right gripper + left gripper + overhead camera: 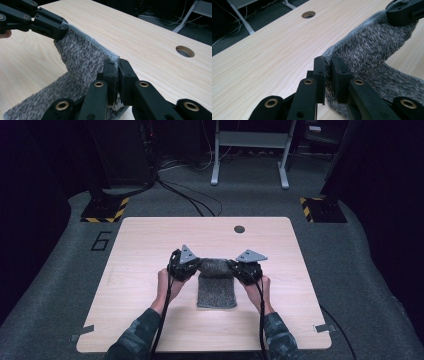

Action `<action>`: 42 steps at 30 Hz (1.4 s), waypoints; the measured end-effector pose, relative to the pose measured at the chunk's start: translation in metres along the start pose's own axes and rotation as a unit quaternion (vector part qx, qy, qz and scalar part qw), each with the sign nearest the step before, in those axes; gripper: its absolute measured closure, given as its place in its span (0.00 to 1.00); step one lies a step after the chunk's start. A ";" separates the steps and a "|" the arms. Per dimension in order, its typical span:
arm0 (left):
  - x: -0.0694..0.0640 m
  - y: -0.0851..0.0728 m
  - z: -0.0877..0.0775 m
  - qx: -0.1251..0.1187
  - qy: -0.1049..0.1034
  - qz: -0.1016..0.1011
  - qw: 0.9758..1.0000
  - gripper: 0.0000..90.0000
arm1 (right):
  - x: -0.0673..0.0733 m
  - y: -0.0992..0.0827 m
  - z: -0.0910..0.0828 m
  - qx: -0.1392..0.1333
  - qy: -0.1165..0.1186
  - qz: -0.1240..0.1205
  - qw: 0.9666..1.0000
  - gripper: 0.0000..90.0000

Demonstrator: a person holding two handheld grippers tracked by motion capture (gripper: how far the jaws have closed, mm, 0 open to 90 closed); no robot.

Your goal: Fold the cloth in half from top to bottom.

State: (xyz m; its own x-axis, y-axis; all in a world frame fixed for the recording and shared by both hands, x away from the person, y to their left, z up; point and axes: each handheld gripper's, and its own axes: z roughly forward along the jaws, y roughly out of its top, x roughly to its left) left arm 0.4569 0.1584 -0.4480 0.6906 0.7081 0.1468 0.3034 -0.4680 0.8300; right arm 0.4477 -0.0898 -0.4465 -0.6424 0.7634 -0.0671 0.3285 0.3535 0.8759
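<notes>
Towel [216, 287], grey and fuzzy, mid-table [150, 250], far edge lifted, near part flat. Left gripper [184, 265] clenched on one far corner, right gripper [246, 268] on the other. Gripper views show stitched hem [96, 43] taut between them; high view shows sleeves.

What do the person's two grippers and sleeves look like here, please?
The left gripper and right gripper are black, each topped by a grey three-cornered plate and trailing a black cable. Their jaws are flat black bars with brass-coloured pivot rings. Both sleeves are dark camouflage fabric.
</notes>
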 end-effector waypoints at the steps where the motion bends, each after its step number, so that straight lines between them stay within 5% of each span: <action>1: -0.001 -0.002 0.000 0.002 -0.002 -0.001 1.000 0.91 | 0.002 -0.002 -0.001 0.004 0.000 0.001 1.000 0.95; 9: -0.012 -0.018 -0.003 0.011 -0.006 0.011 1.000 0.90 | 0.010 -0.019 -0.002 0.020 0.011 -0.002 1.000 0.95; 25: -0.032 -0.043 -0.003 0.034 -0.026 0.000 0.999 0.85 | 0.022 -0.049 -0.007 0.041 0.007 -0.003 0.999 0.92; 28: -0.035 -0.046 -0.005 0.041 -0.038 -0.007 0.998 0.79 | 0.022 -0.053 -0.010 0.044 0.008 -0.001 0.999 0.89; 34: -0.038 -0.048 -0.020 0.034 -0.063 -0.030 0.997 0.52 | 0.017 -0.061 -0.024 0.037 0.011 0.019 0.999 0.80; 39: -0.029 -0.041 -0.038 0.005 -0.051 -0.051 0.997 0.41 | 0.010 -0.059 -0.043 0.014 0.020 0.035 0.999 0.70; 42: -0.020 -0.037 -0.037 0.008 -0.033 -0.061 0.998 0.39 | 0.006 -0.054 -0.047 0.007 0.018 0.051 0.999 0.63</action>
State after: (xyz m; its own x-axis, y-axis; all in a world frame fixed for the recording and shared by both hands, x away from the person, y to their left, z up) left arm 0.4080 0.1813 -0.4616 0.6897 0.7241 0.0091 0.3975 -0.3891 0.8310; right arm 0.3936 -0.1294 -0.4718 -0.6289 0.7765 0.0389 0.4029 0.2827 0.8705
